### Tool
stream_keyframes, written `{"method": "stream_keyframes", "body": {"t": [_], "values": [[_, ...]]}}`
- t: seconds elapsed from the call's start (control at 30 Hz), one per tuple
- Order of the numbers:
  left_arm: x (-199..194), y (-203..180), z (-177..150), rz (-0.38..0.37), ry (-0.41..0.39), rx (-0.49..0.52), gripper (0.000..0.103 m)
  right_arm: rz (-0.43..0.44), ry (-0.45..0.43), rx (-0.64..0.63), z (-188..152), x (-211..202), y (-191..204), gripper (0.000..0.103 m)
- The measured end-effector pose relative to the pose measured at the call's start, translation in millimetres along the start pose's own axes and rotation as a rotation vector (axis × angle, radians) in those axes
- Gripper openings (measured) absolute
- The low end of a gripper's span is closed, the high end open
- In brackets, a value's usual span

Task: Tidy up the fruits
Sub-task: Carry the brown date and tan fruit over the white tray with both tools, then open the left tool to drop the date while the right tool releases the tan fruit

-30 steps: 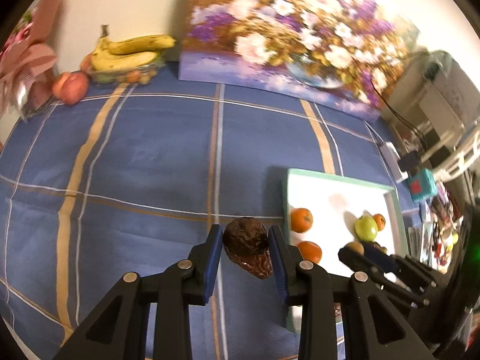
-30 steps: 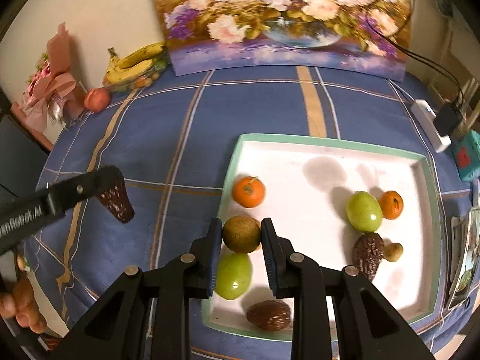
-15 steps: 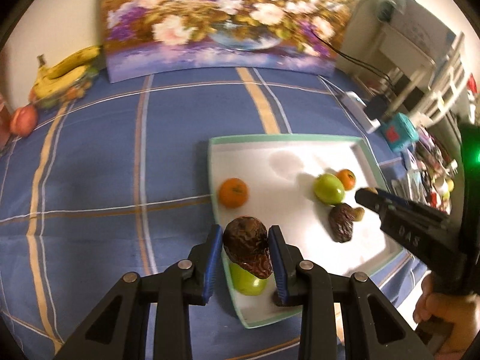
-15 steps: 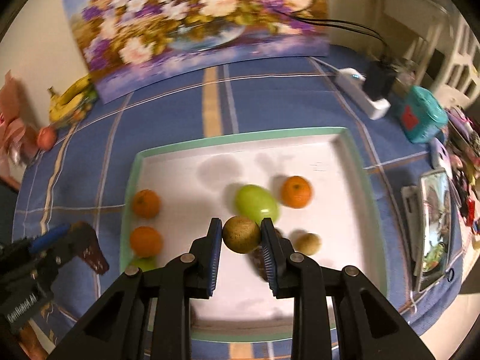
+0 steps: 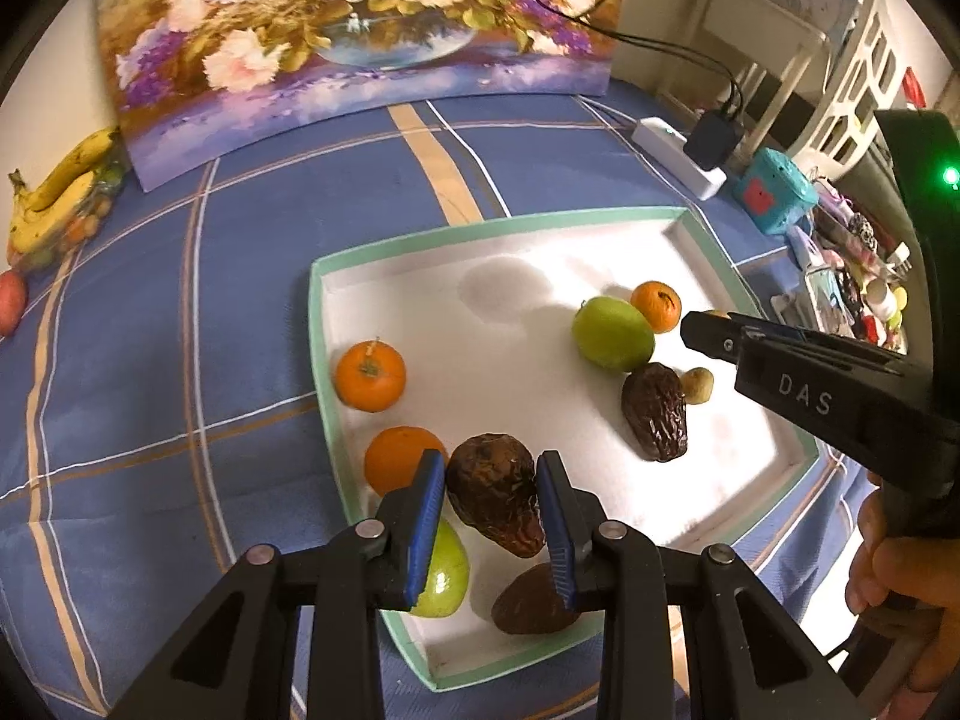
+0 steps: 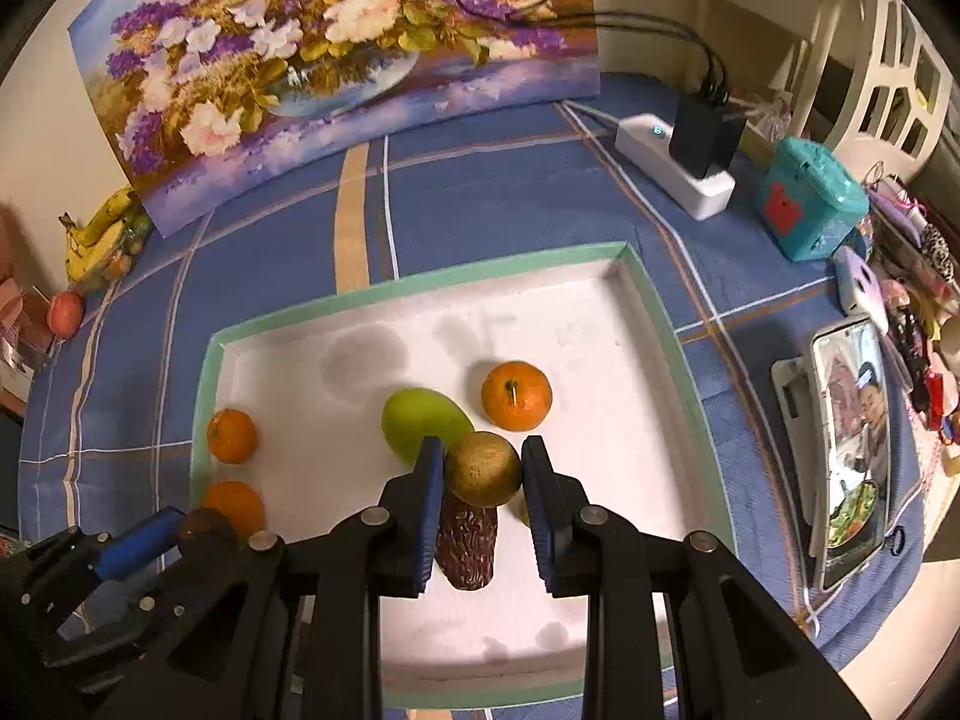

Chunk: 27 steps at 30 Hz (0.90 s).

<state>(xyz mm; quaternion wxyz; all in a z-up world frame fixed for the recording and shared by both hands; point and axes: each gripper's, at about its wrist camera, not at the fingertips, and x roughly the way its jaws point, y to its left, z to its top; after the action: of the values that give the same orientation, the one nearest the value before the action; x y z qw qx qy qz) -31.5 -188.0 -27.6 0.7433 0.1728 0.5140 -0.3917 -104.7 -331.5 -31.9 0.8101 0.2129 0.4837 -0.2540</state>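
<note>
My left gripper (image 5: 491,501) is shut on a dark wrinkled brown fruit (image 5: 495,492) and holds it over the near left corner of a white tray with a green rim (image 5: 480,228). My right gripper (image 6: 483,471) is shut on a round olive-brown fruit (image 6: 483,468) above the tray's (image 6: 420,282) middle. In the tray lie three oranges (image 5: 369,375), two green fruits (image 5: 612,333), two dark brown fruits (image 5: 655,411) and a small tan fruit (image 5: 696,385). The right gripper (image 5: 714,330) also shows from the side in the left wrist view.
The tray sits on a blue checked tablecloth (image 5: 180,300). A flower painting (image 5: 354,30) leans at the back. Bananas (image 5: 54,192) and a red fruit (image 5: 9,309) lie at the far left. A power strip (image 6: 672,174), a teal box (image 6: 810,198) and a phone (image 6: 852,432) are to the right.
Both grippers moved right over the tray, each still holding its fruit. The left one came from over the cloth to the tray's near left corner; the right one moved toward the tray's middle.
</note>
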Motion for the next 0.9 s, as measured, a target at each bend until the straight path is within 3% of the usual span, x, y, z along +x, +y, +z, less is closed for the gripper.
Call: {"method": "stream_keyframes", "body": {"t": [0.9], "values": [[25,-5,0,0.003,0.036,0.028,0.034,-0.033,0.071,0.025,3,28,-5,0.028]]}}
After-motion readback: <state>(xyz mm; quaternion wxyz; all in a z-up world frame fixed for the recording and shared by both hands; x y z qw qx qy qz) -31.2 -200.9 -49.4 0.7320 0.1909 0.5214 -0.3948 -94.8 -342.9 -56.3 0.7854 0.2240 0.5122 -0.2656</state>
